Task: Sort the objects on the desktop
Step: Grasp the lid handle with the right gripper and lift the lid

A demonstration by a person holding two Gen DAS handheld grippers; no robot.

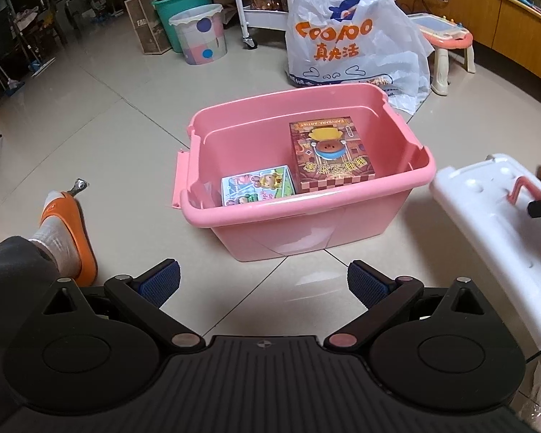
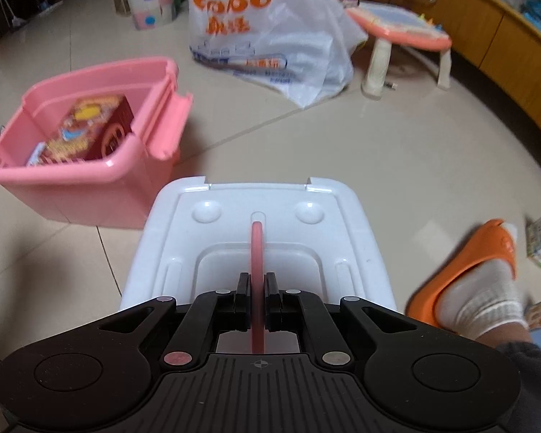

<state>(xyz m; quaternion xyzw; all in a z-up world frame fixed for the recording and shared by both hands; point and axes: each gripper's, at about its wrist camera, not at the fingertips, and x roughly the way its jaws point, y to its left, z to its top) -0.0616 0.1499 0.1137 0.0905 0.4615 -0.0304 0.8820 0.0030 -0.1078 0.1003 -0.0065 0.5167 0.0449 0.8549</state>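
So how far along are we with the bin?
Done: two toy boxes, a red one and a small blue one, lie in the pink bin. In hand: the right gripper is clamped on the white lid's pink handle; the left gripper is open, empty. Left: the bin is uncovered.

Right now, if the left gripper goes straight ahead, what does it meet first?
Probably the pink bin: its near wall lies ahead of the open left gripper, with only bare floor between. Depth is unclear, so it may meet floor first.
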